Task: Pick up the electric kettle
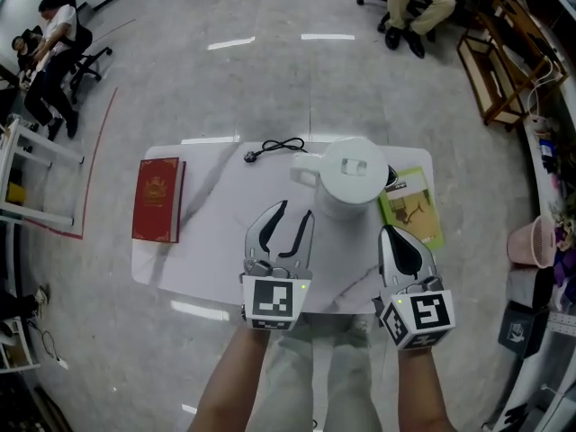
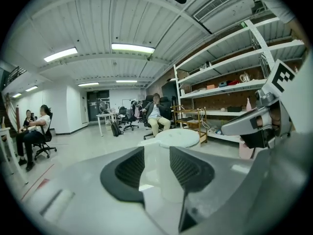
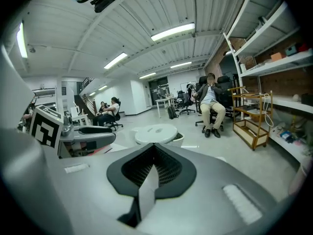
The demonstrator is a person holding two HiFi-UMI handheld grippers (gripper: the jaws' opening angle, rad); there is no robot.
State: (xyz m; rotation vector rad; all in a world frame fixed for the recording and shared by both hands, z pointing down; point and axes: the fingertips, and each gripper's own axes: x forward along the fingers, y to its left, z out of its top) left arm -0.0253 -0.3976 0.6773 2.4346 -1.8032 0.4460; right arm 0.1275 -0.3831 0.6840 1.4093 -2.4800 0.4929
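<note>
Left gripper (image 1: 295,210) jaws wide apart, nothing gripped; through the gap its view shows the white electric kettle (image 1: 353,176) just beyond the tips. Right gripper (image 1: 389,232) jaws shut together, empty, just near-right of the kettle. Kettle upright on the white tabletop (image 1: 216,241), centre-right, handle pointing left. Black power cord (image 1: 274,147) at the far edge, red book (image 1: 158,198) far left, green booklet (image 1: 414,207) just right of the kettle

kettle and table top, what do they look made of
Electric kettle: looks like white plastic, matte, with soft highlights and no metallic shine. Table top: white with grey veins, glossy enough to show bright reflections; marble or a marble-look laminate, can't tell which.
</note>
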